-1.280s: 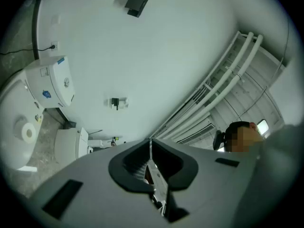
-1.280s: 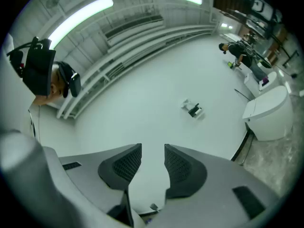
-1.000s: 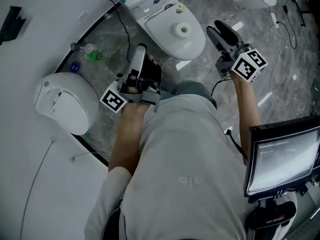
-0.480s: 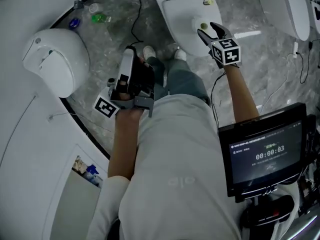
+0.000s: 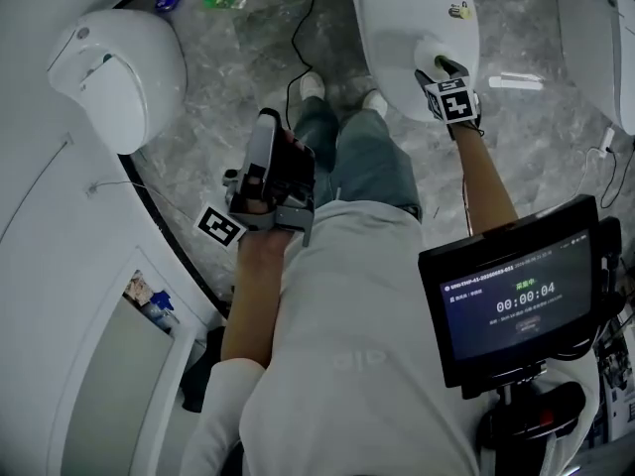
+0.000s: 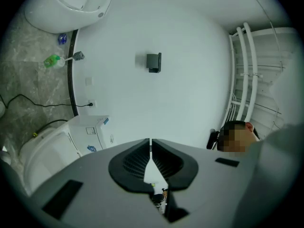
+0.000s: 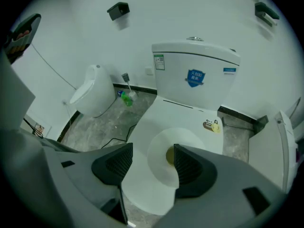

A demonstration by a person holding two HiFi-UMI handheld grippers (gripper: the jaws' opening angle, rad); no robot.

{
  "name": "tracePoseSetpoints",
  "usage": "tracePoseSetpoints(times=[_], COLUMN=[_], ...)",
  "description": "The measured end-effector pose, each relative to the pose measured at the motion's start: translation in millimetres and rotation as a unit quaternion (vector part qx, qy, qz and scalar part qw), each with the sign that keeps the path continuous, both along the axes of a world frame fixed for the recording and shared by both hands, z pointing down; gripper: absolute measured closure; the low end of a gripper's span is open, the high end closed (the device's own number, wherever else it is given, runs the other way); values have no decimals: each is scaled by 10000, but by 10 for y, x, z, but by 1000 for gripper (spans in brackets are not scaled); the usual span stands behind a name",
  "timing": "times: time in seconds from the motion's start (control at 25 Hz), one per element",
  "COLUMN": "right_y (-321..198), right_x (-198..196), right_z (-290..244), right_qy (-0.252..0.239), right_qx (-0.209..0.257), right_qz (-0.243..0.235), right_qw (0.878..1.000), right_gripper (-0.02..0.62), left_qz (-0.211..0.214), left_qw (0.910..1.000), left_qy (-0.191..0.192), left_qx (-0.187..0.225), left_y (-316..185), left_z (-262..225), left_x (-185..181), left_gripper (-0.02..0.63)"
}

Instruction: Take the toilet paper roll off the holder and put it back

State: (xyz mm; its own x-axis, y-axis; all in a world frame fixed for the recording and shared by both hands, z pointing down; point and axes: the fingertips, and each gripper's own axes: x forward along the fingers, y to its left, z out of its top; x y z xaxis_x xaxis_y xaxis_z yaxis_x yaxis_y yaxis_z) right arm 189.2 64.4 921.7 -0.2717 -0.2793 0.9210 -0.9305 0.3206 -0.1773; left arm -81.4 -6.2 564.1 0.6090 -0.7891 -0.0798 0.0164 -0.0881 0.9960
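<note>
- White roll (image 7: 159,175) stands on end on the lid (image 7: 142,122), core up, just ahead of the right gripper (image 7: 153,148), jaws apart
- Left gripper (image 6: 151,141) closed, empty, well away

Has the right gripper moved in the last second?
Yes. The right gripper was beside the toilet, to its right; now it is over the toilet, at the roll.
</note>
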Motion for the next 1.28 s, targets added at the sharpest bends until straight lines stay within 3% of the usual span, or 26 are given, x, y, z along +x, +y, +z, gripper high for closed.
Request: tracePoseSetpoints(times=[0.2,0.44,0.64,0.72,0.84,1.0,1.28], right_y=[95,145,160,169,168,93,-221], right_x=[16,40,115,141,126,91,-159], right_z=[189,316,425,464,505,489,216], right_qy=[242,992,1690,1826,1748,1388,665], right_qx=[-395,-686,-900,-1059,-1252,-1293,-935], right_qz=[-213,-823,-969,-1022,-1007,-680,-173], right_qw=[9987,9893,9767,9721,9714,9795,9932], right_gripper=[341,342,345,391,397,411,414], left_qz=[-49,-154,-240,-254,-265,-278,-408], left_qw=[9999,9998,9996,9996,9995,9995,9991], left_qy=[-14,-59,-60,-57,-45,-32,-32], left_qx=[-96,-113,-131,-141,-146,-121,65], left_y=[94,132,130,134,137,115,68], left_z=[-2,-30,-24,-11,13,23,20], left_x=[-6,-41,-73,-77,-83,-78,-147], left_gripper=[600,601,601,601,601,601,601])
